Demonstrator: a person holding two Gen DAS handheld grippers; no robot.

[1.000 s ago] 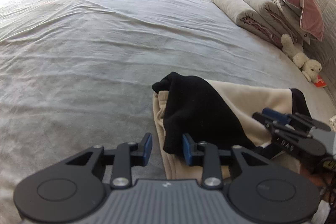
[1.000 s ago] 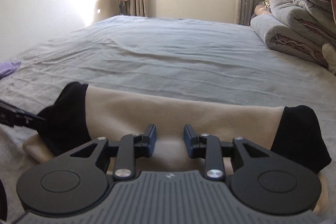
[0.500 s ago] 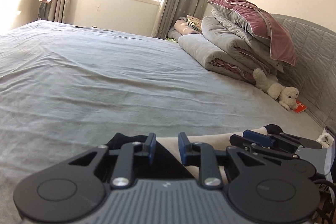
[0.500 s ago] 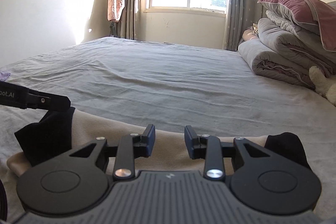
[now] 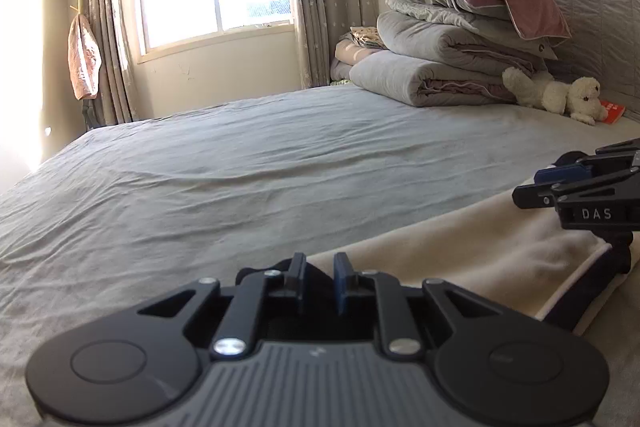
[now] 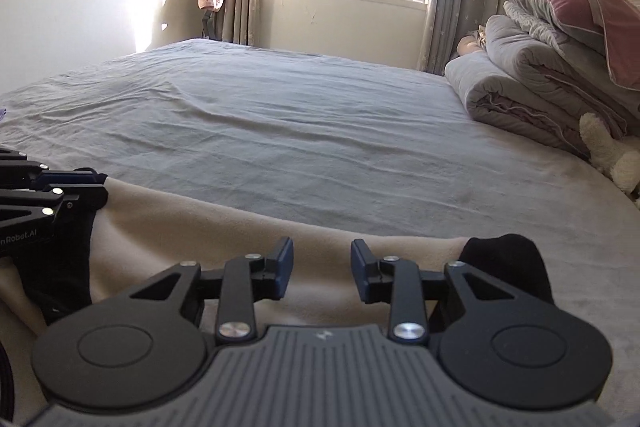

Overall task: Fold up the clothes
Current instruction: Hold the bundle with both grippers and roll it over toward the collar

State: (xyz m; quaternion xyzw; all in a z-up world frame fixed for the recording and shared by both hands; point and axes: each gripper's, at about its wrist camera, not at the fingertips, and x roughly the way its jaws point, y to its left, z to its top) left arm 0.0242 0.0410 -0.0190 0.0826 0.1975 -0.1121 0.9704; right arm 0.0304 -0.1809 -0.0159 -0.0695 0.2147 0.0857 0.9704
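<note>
The left gripper (image 5: 319, 277) has just been closing; its jaws stand narrow around the black cuff (image 5: 316, 273) of the beige fleece garment (image 5: 460, 251), though whether the pads bite cloth I cannot tell. The right gripper (image 6: 322, 269) has just been opening a little, jaws apart, nothing visibly between them. The garment lies at six o'clock on the grey bedsheet (image 6: 300, 131). A thin pinch could slip, spoiling the fold. Folded grey quilts (image 5: 440, 67) sit at two o'clock.

A wide bed (image 5: 240, 163) with a wrinkled grey sheet carries everything. A beige and black garment (image 6: 224, 227) lies at its near edge. Folded quilts (image 5: 432, 79) and a white plush toy (image 5: 560, 95) sit by the headboard.
</note>
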